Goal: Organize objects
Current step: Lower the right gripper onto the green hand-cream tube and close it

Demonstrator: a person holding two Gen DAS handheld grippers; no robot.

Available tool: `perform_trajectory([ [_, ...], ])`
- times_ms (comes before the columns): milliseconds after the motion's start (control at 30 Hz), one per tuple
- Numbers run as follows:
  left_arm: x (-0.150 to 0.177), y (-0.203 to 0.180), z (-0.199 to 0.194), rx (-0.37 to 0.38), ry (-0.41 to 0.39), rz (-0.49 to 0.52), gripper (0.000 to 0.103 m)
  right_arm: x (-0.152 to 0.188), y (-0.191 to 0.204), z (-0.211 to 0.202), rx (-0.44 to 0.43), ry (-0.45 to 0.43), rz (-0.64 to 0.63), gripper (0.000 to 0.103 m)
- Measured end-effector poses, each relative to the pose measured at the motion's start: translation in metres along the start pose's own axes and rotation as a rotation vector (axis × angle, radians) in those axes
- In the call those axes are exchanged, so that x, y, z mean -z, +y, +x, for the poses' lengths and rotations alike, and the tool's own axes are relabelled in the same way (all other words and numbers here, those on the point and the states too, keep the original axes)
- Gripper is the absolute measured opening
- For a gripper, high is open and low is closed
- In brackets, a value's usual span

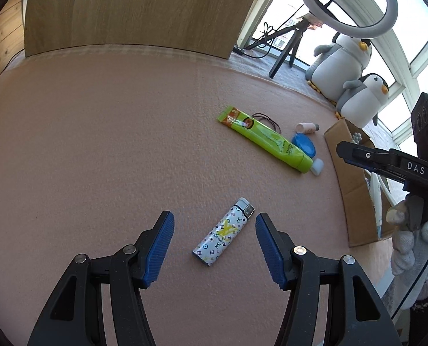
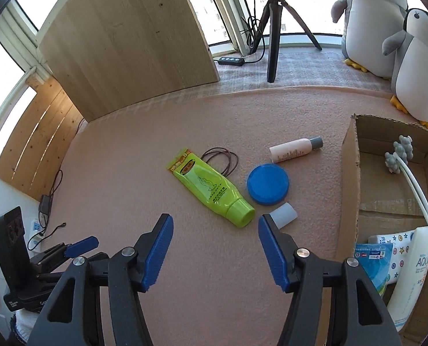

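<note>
Where the pink felt mat [image 2: 127,173] fills most of both views, the items run as follows. Wooden board [image 2: 133,37]: upright, upper left of the right wrist view, at the mat's far edge. Two plush penguins [image 2: 416,66]: upper right, behind the box. Cardboard box [image 2: 351,173]: right edge, open-topped, holding a white tube, packets and a white band. Left gripper [image 1: 215,242]: fingers spread wide, holding nothing, its blue pads either side of the lighter without touching it. Right gripper [image 2: 215,243]: likewise wide open and empty, low centre of its view. Green tube [image 2: 211,187]: mid-frame, lying diagonally, cap toward the lower right. Blue round lid [image 2: 268,184]: just right of the tube. Pink bottle [image 2: 294,150]: on its side, above the lid. Patterned lighter [image 1: 224,232]: lower centre of the left wrist view, flat on the mat. Brown hair tie [image 2: 222,158]: beside the tube's upper end. White cap [image 2: 284,214]: near the tube's cap.
</note>
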State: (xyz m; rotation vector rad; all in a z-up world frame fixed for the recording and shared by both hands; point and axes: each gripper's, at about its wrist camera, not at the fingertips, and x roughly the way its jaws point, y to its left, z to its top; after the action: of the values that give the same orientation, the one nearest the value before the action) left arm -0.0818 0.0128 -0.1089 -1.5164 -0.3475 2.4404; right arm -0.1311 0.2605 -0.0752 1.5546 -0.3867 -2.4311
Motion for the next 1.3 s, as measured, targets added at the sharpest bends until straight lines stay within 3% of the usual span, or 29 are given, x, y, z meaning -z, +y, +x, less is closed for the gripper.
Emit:
perform_trajectory([
  [133, 0.004, 0.020, -0.009, -0.014, -0.014, -0.044, 0.063, -0.015, 0.003, 0.029, 0.017, 0.050, -0.004, 0.044],
  [367, 0.009, 0.040, -0.014, -0.032, -0.020, -0.090, 0.063, -0.034, 0.007, 0.065, 0.054, 0.104, -0.026, 0.041],
  [500, 0.011, 0.041, -0.015, -0.033, -0.019, -0.094, 0.063, -0.028, 0.008, 0.078, 0.078, 0.147, -0.035, 0.037],
  [733, 0.011, 0.037, -0.012, -0.027, -0.013, -0.092, 0.063, -0.002, 0.017, 0.075, 0.003, 0.167, -0.026, 0.027],
  [1300, 0.015, -0.010, 0.007, 0.041, 0.031, -0.008, 0.063, 0.109, 0.010, 0.026, -0.094, 0.156, 0.134, 0.024],
])
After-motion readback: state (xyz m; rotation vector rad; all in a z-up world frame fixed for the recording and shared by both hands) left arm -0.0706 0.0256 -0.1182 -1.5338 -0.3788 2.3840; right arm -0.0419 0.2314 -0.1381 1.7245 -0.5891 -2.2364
